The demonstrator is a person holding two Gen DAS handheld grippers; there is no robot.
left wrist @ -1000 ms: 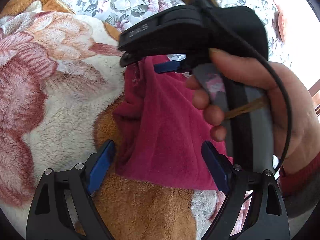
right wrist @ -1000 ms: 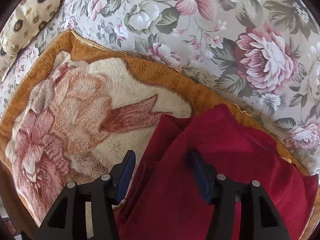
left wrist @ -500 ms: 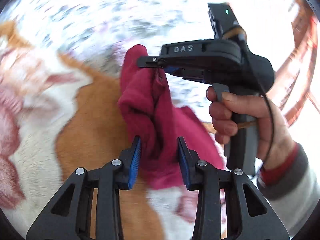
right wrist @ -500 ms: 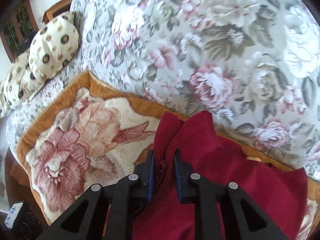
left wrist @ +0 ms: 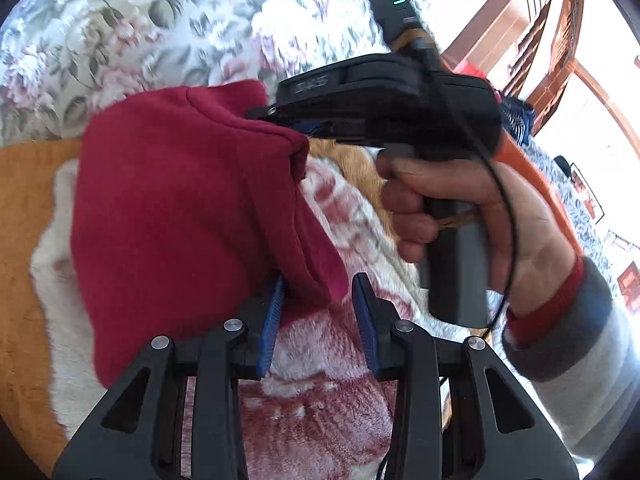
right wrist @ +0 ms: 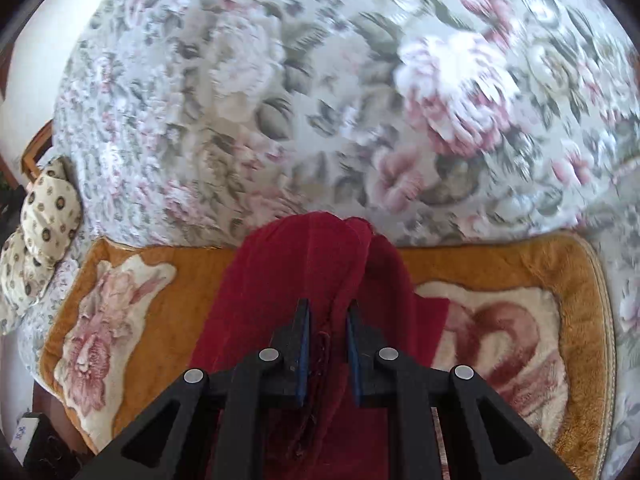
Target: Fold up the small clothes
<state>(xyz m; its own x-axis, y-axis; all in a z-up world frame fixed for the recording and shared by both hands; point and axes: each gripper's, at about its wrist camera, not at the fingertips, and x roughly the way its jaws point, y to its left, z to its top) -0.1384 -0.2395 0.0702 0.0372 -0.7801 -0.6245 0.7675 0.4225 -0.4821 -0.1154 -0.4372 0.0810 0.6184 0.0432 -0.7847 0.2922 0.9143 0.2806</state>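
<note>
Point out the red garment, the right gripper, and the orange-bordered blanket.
red garment (left wrist: 180, 208): left wrist view, broad lifted front panel.
right gripper (right wrist: 327, 344): right wrist view, midway between its fingertips, clamped on a fold.
orange-bordered blanket (right wrist: 192, 304): right wrist view, orange border left of the garment.

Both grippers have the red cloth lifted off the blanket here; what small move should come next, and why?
Probably carry the held edge across and lower it onto the rest. Left gripper and right gripper each pinch the red cloth, which hangs bunched above the blanket, not yet folded flat.
</note>
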